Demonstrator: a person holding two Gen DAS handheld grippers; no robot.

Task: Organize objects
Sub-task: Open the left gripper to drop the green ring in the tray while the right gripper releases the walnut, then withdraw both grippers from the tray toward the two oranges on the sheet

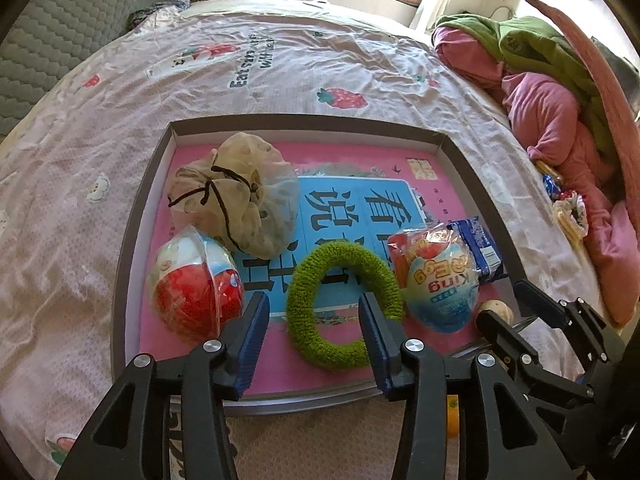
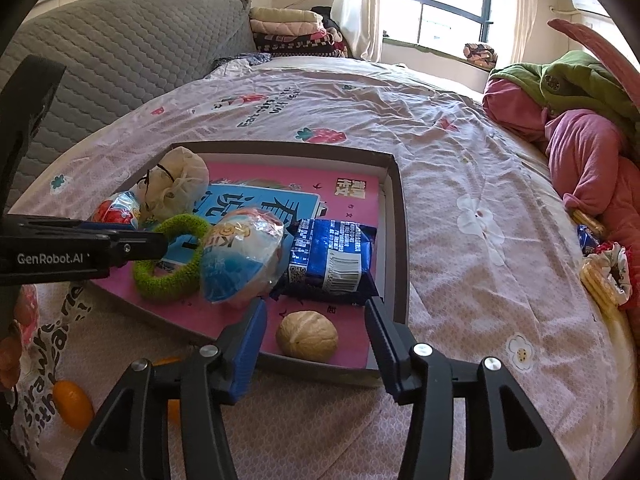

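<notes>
Both grippers part-open, holding nothing. Right gripper [image 2: 316, 336] brackets the walnut [image 2: 307, 340] at the tray's near right corner, pads clear: hard, round, light, likely to roll, so pinch across its middle. Left gripper [image 1: 314, 332] straddles the near left arc of the green fuzzy ring [image 1: 344, 306] at the near edge of the tray [image 1: 136, 216]: soft, grippy, take the band. Further in, foil-wrapped egg [image 1: 438, 280] looks slippery; blue snack packet [image 2: 334, 260] crushable; far-left mesh pouch [image 1: 236, 192] limp.

Grey quilted sofa [image 2: 120, 60], folded blankets [image 2: 292, 30], curtained window [image 2: 440, 0]
</notes>
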